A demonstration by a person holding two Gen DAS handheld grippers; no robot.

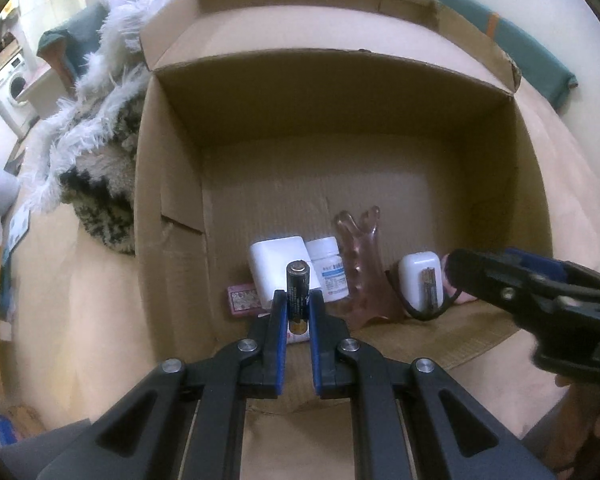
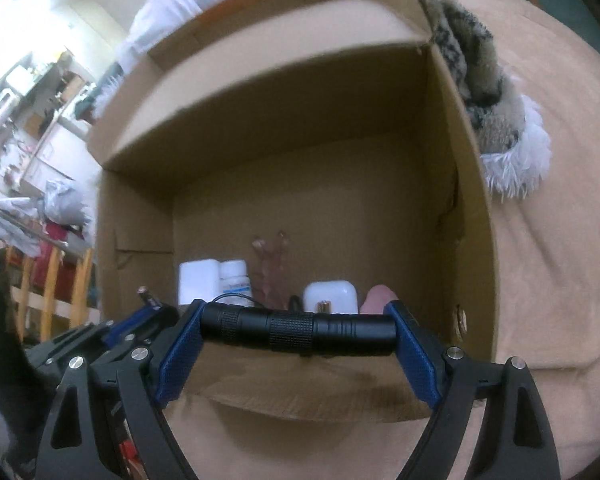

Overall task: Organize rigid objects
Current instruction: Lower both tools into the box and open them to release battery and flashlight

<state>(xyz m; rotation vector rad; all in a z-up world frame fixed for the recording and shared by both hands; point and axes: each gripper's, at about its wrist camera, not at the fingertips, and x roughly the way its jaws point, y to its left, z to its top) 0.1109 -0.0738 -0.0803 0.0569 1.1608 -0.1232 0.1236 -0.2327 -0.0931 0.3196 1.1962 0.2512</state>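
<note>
- Left gripper (image 1: 298, 304): blue-padded jaws nearly together, clamped on a black cylindrical AA-type battery with a gold base band (image 1: 297, 292); battery upright, silver terminal end on top, sticking out above the pads.
- Right gripper (image 2: 298, 330): jaws spread wide, clamped end to end on a black knurled metal flashlight (image 2: 298, 328) lying crosswise between the 2 blue pads; thin black cord near its left end, can't tell if attached.
- In the left view the right gripper (image 1: 456, 270) comes in from the right, just beside the items in the box; its load isn't visible there.
- Step, my read: placing phase. Both tools are loaded and poised at the near edge of the open brown cardboard box (image 1: 172, 200), nothing let go yet.
- Already in the box, in a row along the near side: small dark red patterned tin (image 1: 242, 300), white rounded rectangular block (image 1: 278, 258), white plastic pill bottle with blue label (image 1: 330, 270), translucent pink plastic claw hair clip (image 1: 360, 264), white rounded charger-like case (image 1: 418, 276) with another battery (image 1: 429, 288) leaning on it.
- Far half of the box floor bare.
- Next move calls for: lower each load to the box floor beside the row, then open; the battery may topple if released upright, the flashlight may roll.
- Box sits on tan fabric (image 1: 80, 340); fluffy white and speckled throw (image 1: 100, 160) beside it.
</note>
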